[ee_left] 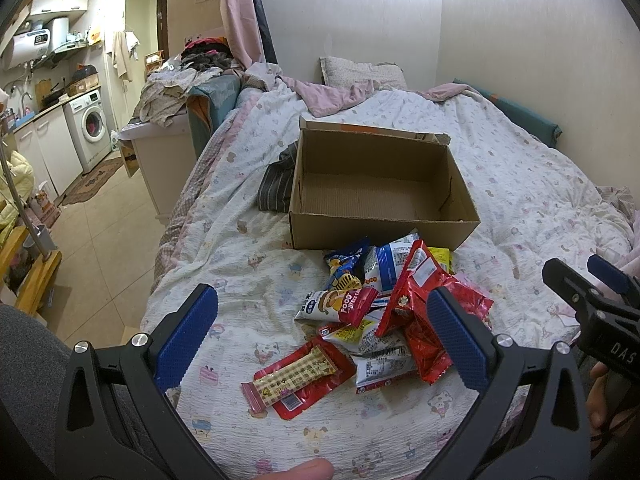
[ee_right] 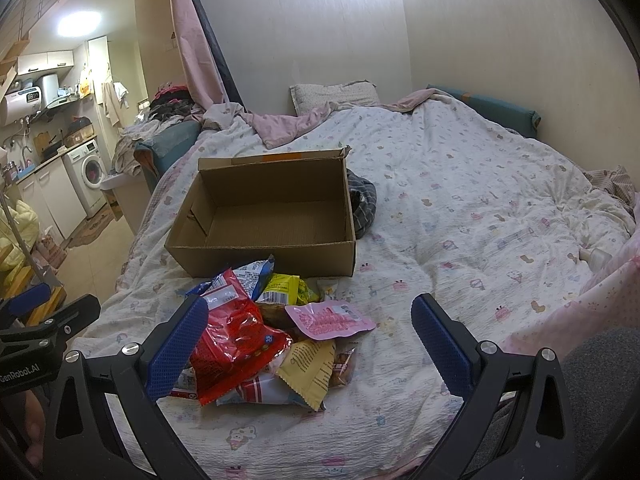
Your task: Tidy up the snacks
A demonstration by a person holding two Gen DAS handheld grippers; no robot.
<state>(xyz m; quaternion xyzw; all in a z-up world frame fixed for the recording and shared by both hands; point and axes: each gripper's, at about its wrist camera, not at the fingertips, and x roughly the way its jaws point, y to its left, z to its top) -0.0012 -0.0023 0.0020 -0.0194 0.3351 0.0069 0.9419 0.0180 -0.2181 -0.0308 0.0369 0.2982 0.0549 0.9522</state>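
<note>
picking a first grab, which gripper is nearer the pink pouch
Right. The pink pouch lies between the open right gripper's fingers; the left gripper sits across the snack pile from it.

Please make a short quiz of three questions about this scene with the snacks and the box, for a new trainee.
1. True or false: the cardboard box already holds some snacks.
2. Which packet lies nearest the camera in the left wrist view? A) the checked bar packet B) the pink packet C) the yellow packet
3. Fill in: the snack pile lies on the ___ in front of the box.

Key:
1. False, the box is empty.
2. A.
3. Bed. Both the left tool and the right tool are open and hold nothing.
</note>
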